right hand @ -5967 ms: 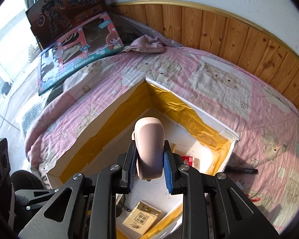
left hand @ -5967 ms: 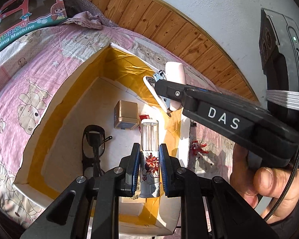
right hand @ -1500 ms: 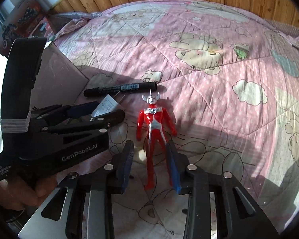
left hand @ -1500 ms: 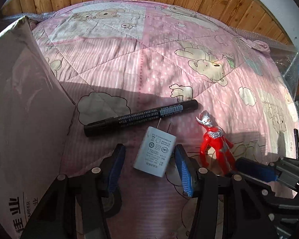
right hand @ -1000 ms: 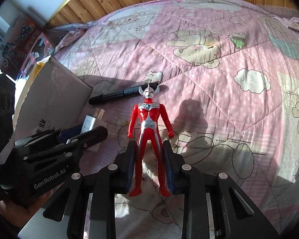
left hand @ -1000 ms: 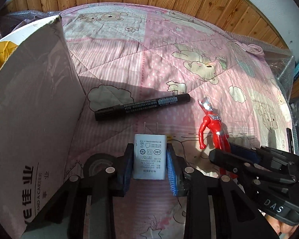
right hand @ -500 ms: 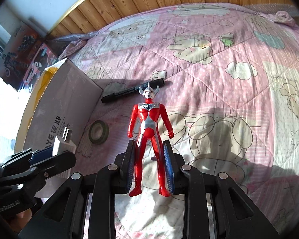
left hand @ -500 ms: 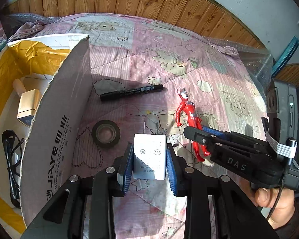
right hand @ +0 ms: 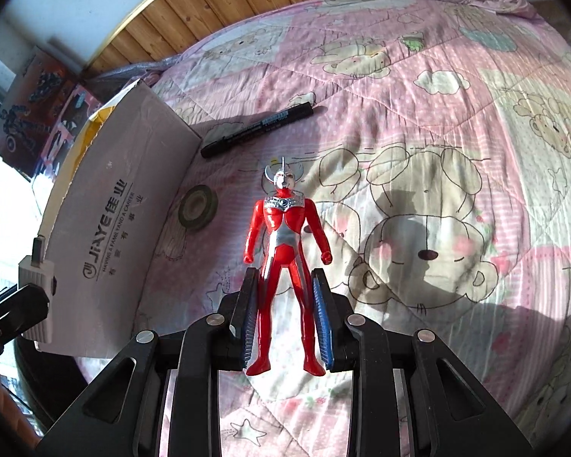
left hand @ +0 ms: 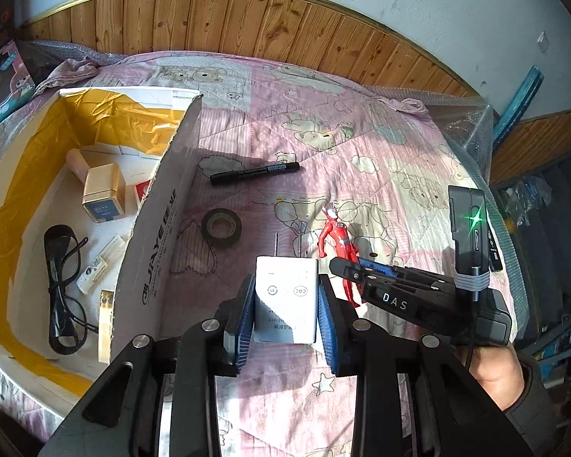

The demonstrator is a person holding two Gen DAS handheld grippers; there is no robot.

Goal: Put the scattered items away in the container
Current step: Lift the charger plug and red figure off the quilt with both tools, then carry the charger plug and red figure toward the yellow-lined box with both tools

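Left tongs clamped on white rectangular plug charger, prongs pointing forward; right tongs clamped on red plastic hero figure, head forward, above pink quilted bed.

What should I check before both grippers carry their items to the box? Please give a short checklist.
1. left gripper holds white charger between both pads: ok.
2. right gripper holds red figure by the legs: ok.
3. cardboard box open at top: ok.
4. Free floor space inside the box: ok.
5. black marker and tape roll lie on the quilt, outside the box: not ok.
6. Grip firmness: cannot tell.
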